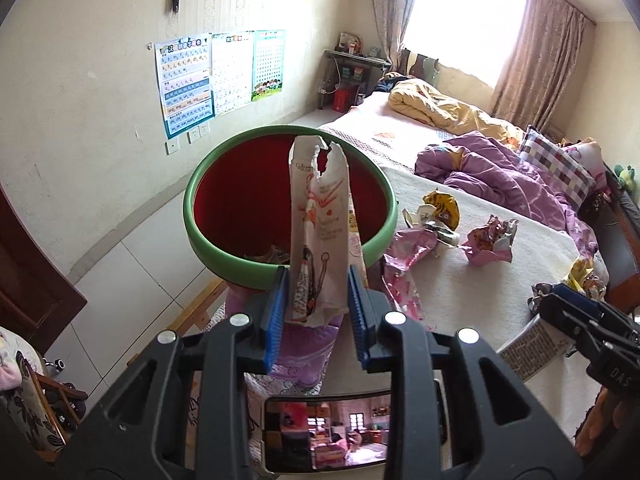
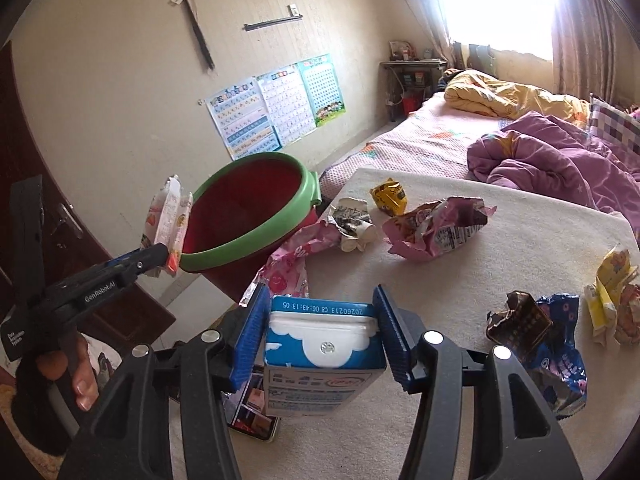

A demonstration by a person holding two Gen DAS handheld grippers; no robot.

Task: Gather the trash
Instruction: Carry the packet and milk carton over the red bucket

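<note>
My left gripper (image 1: 318, 280) is shut on a tall torn white wrapper (image 1: 318, 236), held upright just in front of the red bin with a green rim (image 1: 192, 216). In the right wrist view the same left gripper (image 2: 162, 258) and wrapper (image 2: 166, 216) hang at the bin's (image 2: 248, 240) near left edge. My right gripper (image 2: 320, 300) is shut on a blue and white milk carton (image 2: 324, 344), lifted over the cream blanket (image 2: 460, 292). In the left wrist view that carton (image 1: 528, 346) shows at the lower right. Loose wrappers lie on the blanket: pink (image 2: 436, 228), yellow (image 2: 388, 198), blue (image 2: 560, 360).
A phone (image 1: 326, 432) lies on the blanket's near edge under my grippers. Purple quilt (image 2: 552, 160), yellow quilt (image 2: 504, 96) and a checked pillow (image 1: 556, 164) cover the bed beyond. Posters (image 1: 188, 88) hang on the wall and a dark door (image 2: 40, 200) stands at the left.
</note>
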